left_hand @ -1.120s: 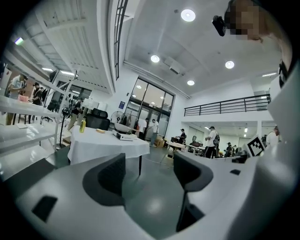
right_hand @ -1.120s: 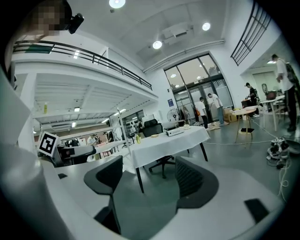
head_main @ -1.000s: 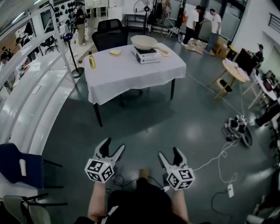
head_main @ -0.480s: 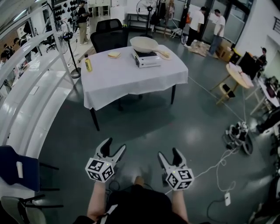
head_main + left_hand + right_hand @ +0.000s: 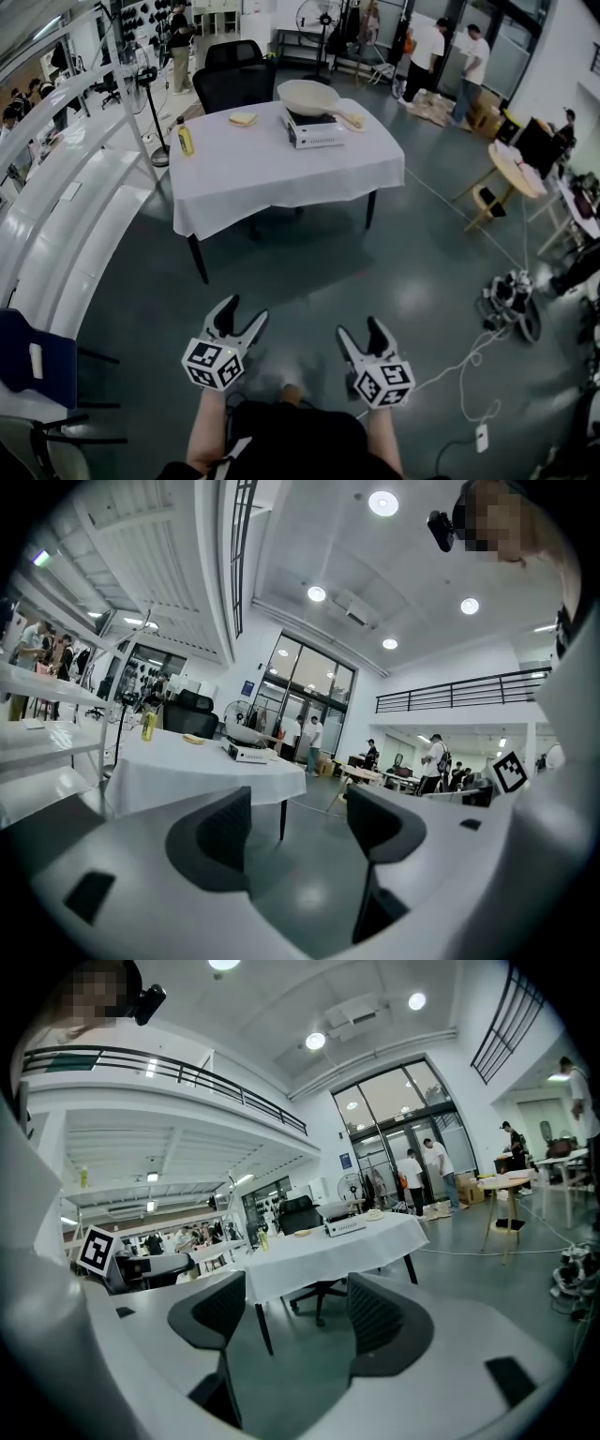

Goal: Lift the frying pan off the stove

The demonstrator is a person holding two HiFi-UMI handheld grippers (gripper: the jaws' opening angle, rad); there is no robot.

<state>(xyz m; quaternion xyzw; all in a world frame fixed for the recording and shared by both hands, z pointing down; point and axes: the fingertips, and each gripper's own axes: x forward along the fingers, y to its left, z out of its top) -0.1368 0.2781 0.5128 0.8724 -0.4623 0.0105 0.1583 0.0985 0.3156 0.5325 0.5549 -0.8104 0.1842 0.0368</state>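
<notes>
A cream frying pan (image 5: 309,95) with a wooden handle rests on a small white stove (image 5: 314,132) at the far side of a white-clothed table (image 5: 272,169). The pan (image 5: 246,734) and stove (image 5: 248,754) look tiny in the left gripper view, and the stove (image 5: 345,1226) is just as distant in the right gripper view. My left gripper (image 5: 240,320) and right gripper (image 5: 361,334) hover low over the floor, far short of the table. Both stand open with nothing between their jaws.
A yellow bottle (image 5: 185,139) and a sponge-like item (image 5: 243,119) sit on the table. A black office chair (image 5: 234,80) stands behind it. White benches (image 5: 66,216) run along the left. Cables (image 5: 469,366) and gear lie on the floor at right, people stand at the back.
The table has drawn slightly nearer and lower in the head view as the person walks toward it. Both grippers stay open in the same pose.
</notes>
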